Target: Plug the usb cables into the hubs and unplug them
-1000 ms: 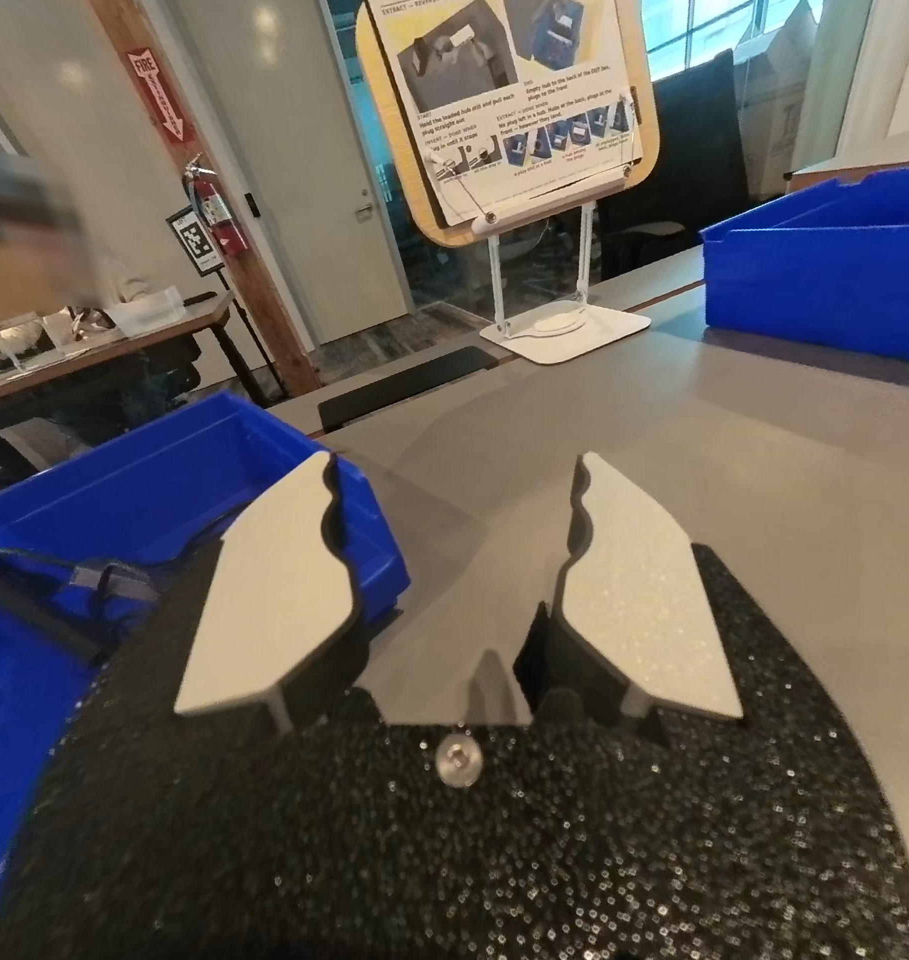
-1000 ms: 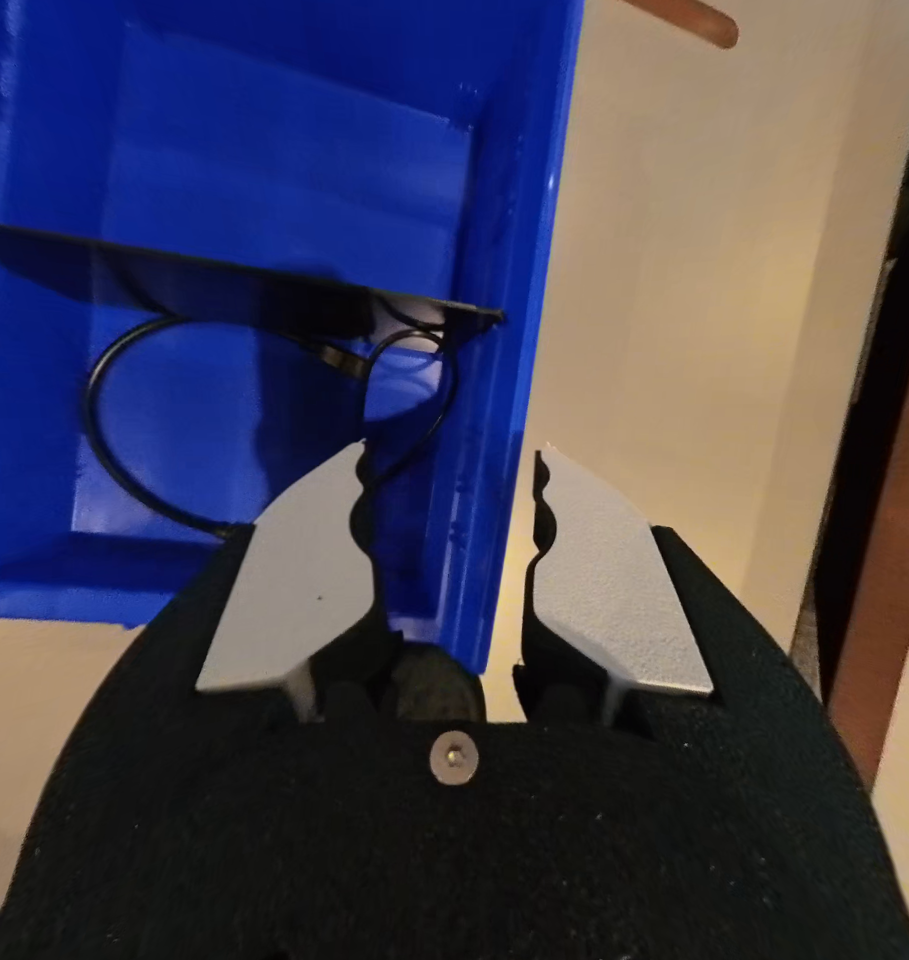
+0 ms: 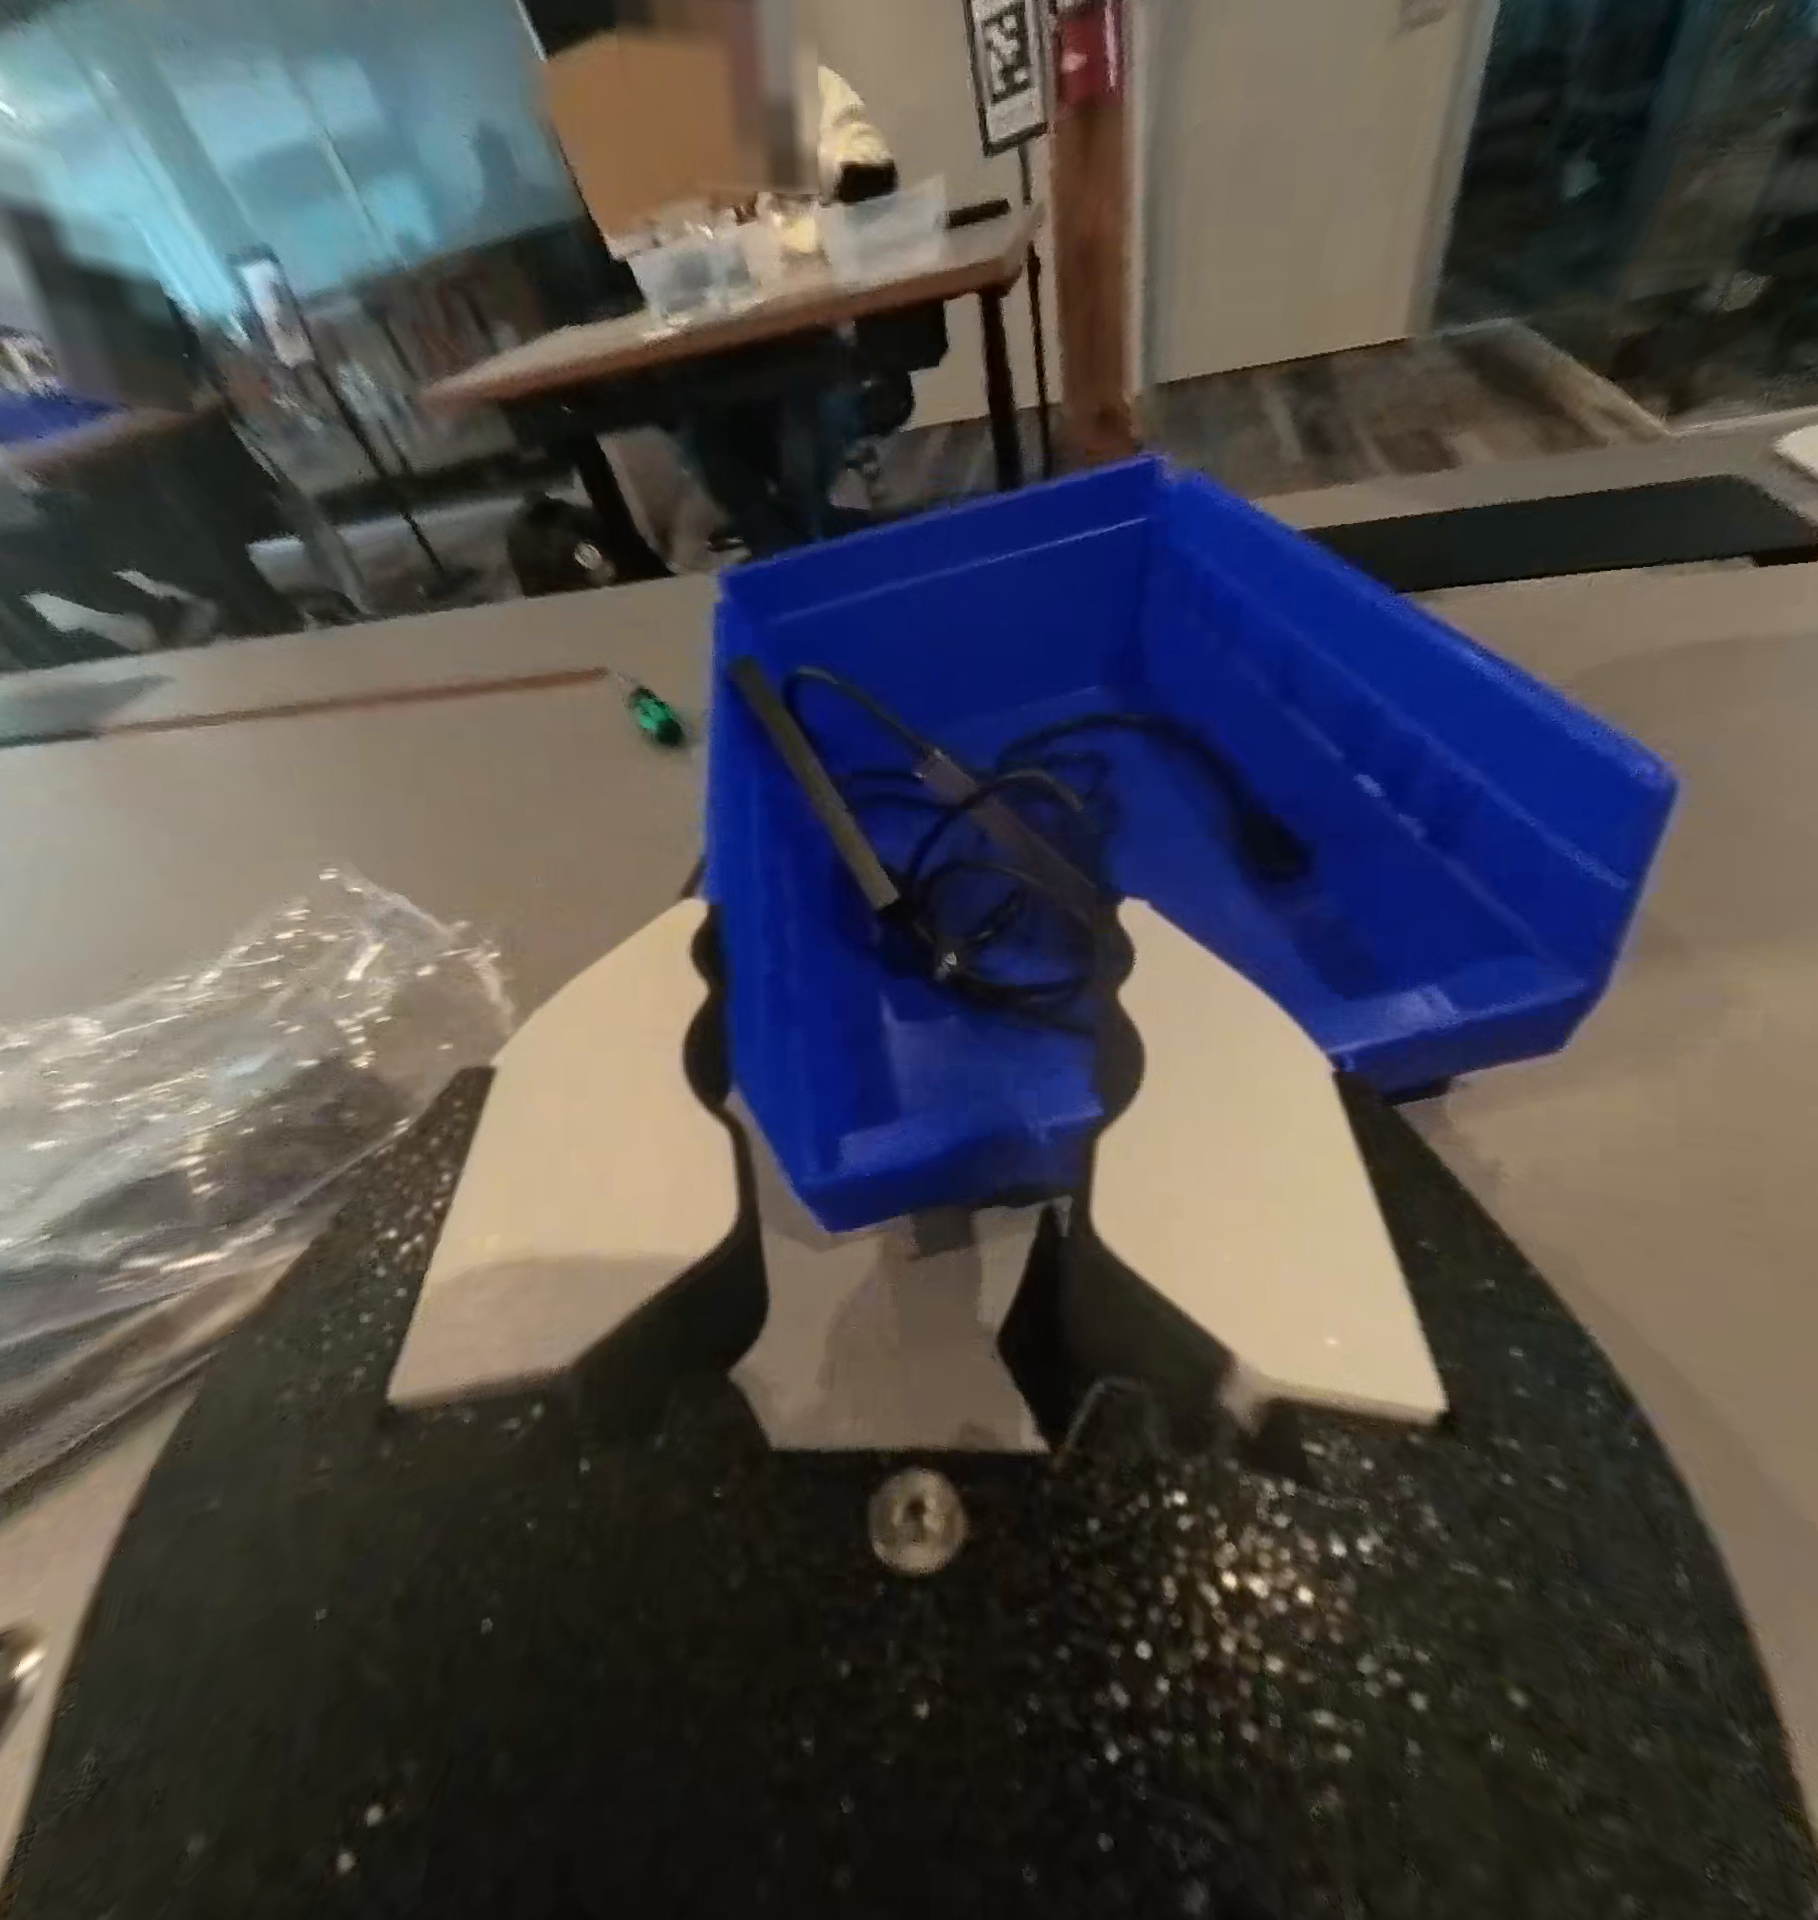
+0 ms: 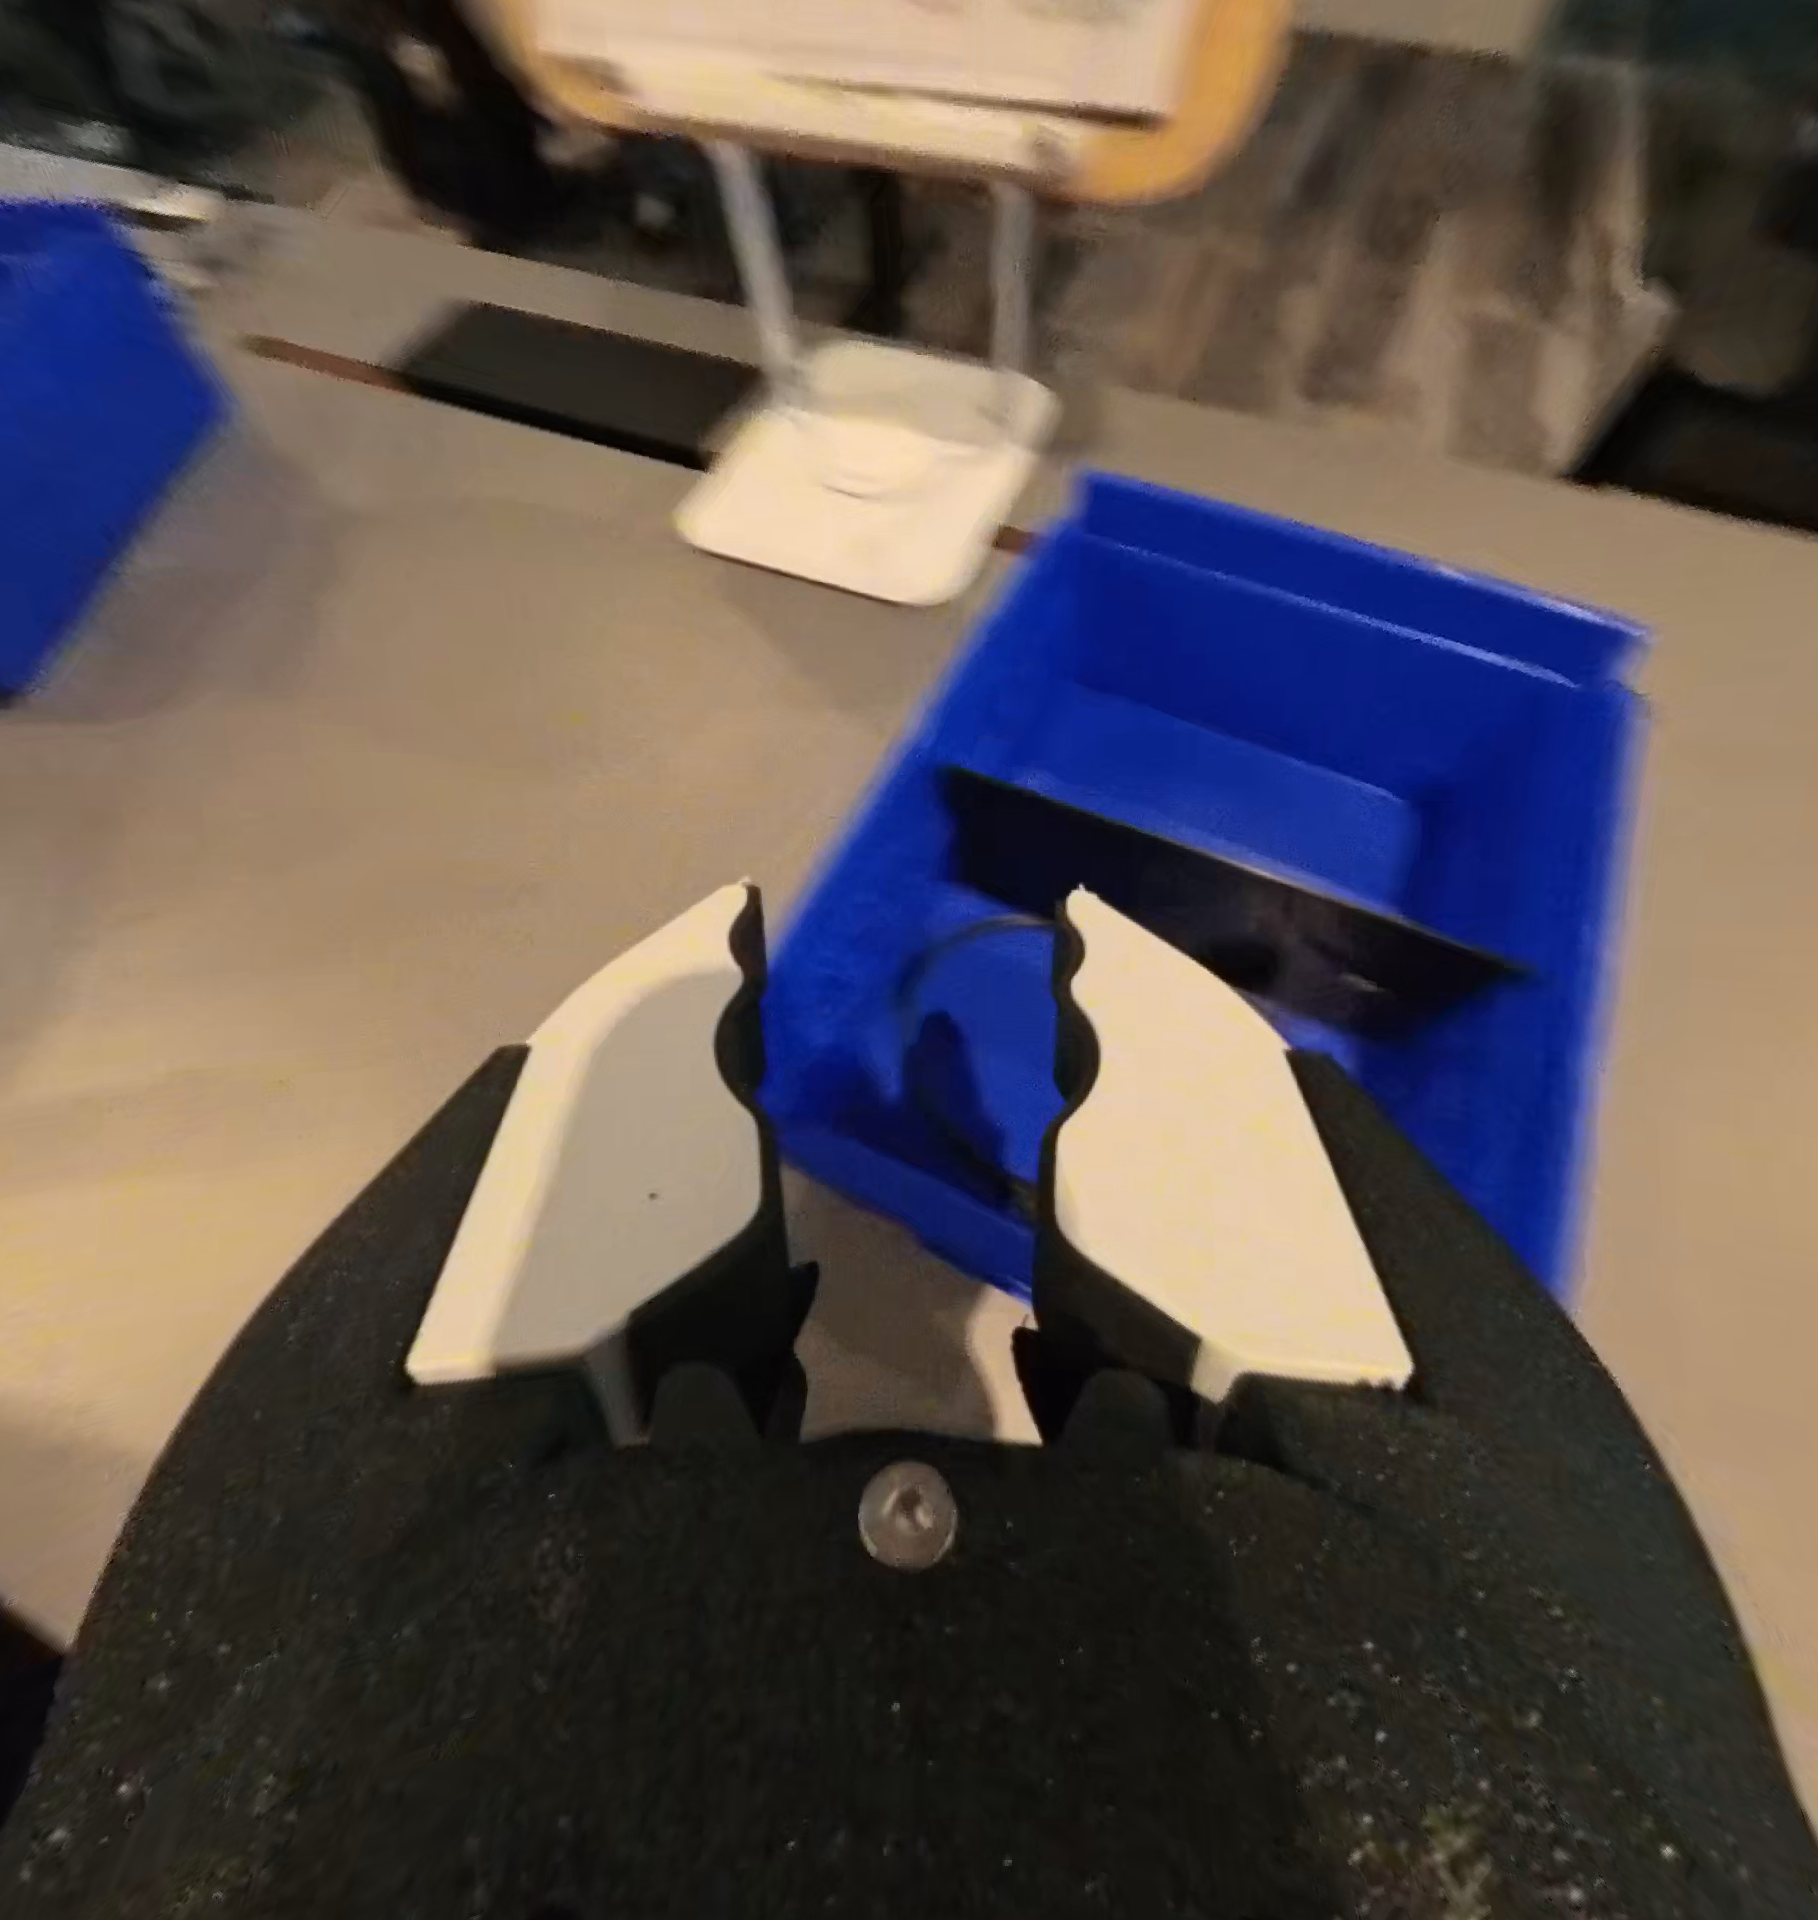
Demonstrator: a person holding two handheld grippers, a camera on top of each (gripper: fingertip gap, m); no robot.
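Both tongs hang wide apart and empty over the grey counter (image 3: 1663,1195). The left tongs (image 3: 910,935) face a blue bin (image 3: 1456,748) where a slim dark hub (image 3: 817,790) leans on the near-left wall amid a tangle of black cable (image 3: 998,883). The right tongs (image 4: 910,914) look into another blue bin (image 4: 1507,1143) with a flat black hub (image 4: 1227,914) lying across it and a loop of cable (image 4: 946,945) beneath.

The step seems to be reaching in for a hub and a plug. Best to pinch the hub by its body, lift it clear of the wall, then take a plug close behind its metal end so it enters straight. The tangle may drag along.
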